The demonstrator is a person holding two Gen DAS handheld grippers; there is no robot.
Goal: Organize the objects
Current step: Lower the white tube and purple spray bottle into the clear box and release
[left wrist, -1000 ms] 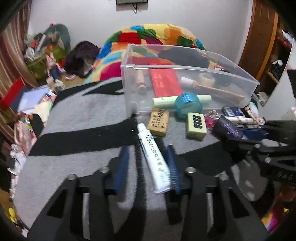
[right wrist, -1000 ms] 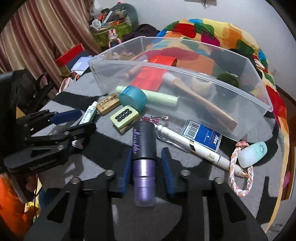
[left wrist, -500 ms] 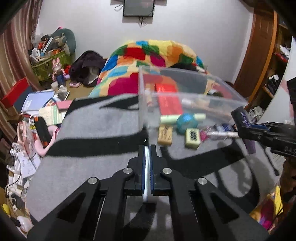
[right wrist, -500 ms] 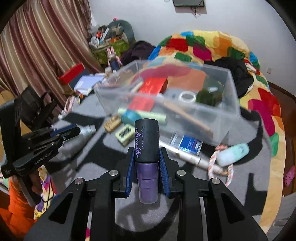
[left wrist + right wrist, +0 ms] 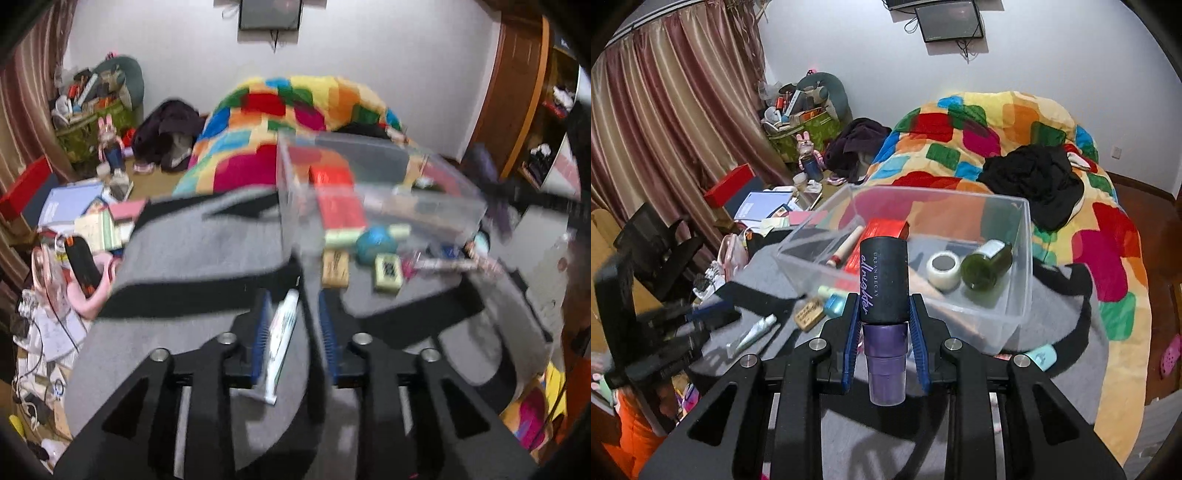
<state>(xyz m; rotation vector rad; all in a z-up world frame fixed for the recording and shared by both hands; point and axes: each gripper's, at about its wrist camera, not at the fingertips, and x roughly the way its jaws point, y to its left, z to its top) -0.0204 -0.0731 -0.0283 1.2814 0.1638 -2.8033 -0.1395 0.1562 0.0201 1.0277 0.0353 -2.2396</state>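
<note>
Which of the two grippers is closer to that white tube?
Left. The white tube lies between the left gripper's opening jaws. The right gripper, off to the side, is clamped on a purple bottle by the clear bin.

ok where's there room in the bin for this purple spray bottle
Bare floor in the clear bin lies between the red box and the green bottle, behind the tape roll. Outside, the blanket along its near wall is crowded; left of the bin it is bare.
</note>
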